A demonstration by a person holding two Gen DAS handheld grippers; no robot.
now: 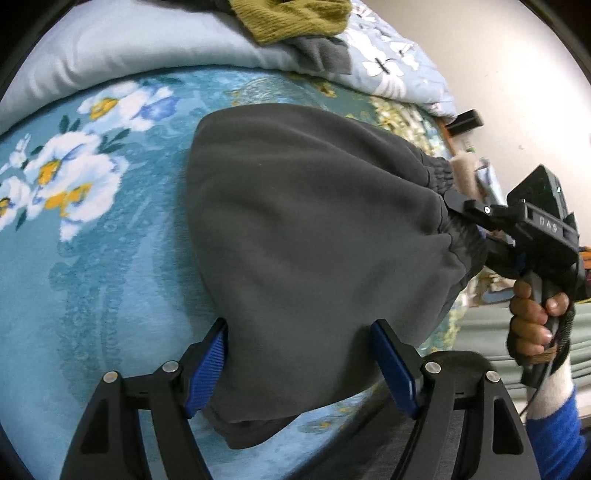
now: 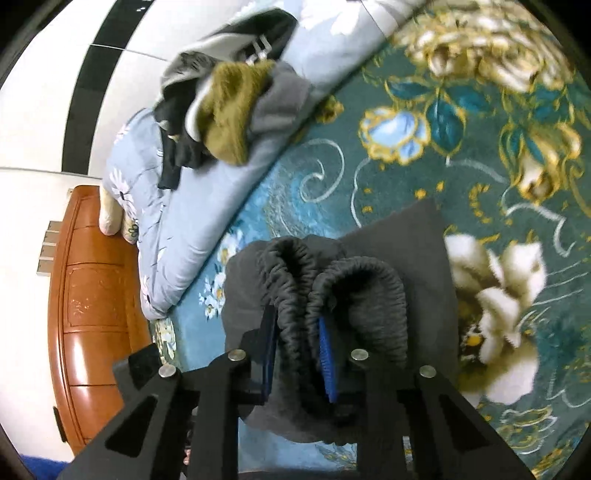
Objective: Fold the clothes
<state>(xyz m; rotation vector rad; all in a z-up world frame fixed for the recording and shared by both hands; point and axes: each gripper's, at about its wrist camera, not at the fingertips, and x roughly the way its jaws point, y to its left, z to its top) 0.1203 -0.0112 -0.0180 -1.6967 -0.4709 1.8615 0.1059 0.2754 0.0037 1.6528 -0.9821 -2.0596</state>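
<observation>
A dark grey garment (image 1: 314, 221) lies folded on the floral blanket (image 1: 92, 277). My left gripper (image 1: 301, 365) stands open over its near end, blue pads wide apart, with the fabric lying between them. At the far right end, my right gripper (image 1: 452, 206) is shut on the gathered elastic waistband (image 1: 439, 173). The right wrist view shows that gripper (image 2: 297, 354) with its pads pressing a bunched fold of waistband (image 2: 295, 295), while a second loop of waistband (image 2: 365, 273) arches to the right outside the jaws. The rest of the garment (image 2: 399, 240) spreads flat beyond.
A pile of clothes topped by an olive knit (image 1: 291, 18) (image 2: 225, 110) rests on a light blue quilt (image 1: 110, 48) (image 2: 192, 221) at the far side of the bed. A wooden bed frame (image 2: 92, 295) stands at the left. A person's hand (image 1: 532, 321) holds the right gripper's handle.
</observation>
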